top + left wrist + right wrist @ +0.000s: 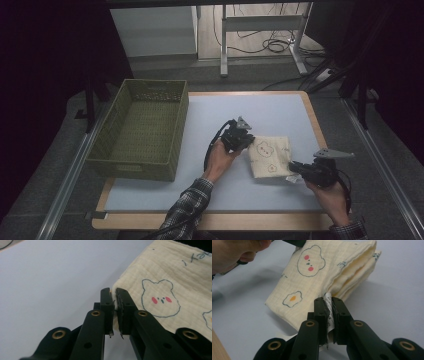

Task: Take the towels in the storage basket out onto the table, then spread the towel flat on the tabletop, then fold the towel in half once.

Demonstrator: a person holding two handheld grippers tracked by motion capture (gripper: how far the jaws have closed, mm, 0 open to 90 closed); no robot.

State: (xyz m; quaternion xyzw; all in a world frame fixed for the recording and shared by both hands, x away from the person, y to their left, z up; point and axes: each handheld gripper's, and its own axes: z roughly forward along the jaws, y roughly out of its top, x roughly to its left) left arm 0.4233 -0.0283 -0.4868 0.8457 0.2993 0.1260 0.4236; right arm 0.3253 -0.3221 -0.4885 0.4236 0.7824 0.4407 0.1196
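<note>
The left tongs (248,140) are closed on the near-left corner of a folded cream cloth (270,156), the jaws pinching a thin edge of the fabric between them; in the left gripper view the left tongs (115,293) have the cloth (170,285) spreading away to their right, with a printed bear face just beyond the jaw tips. The right tongs (291,165) are closed too, clamped on the white label sewn at the cloth's other near corner; in the right gripper view the right tongs (328,302) hold that label (327,302) upright between the jaws, and the cloth (322,272) rises ahead of them, its folded layers stacked at the right and a fried-egg print just to the left of the jaws. The cloth hangs between the two tongs, its gripped edge raised off the pale blue surface (225,190) while a shadow lies beneath it. The left hand (220,160) shows at the far end of the cloth in the right gripper view. Well to the left of the left tongs stands a green basket (145,165) on the same surface, apart from the cloth.
</note>
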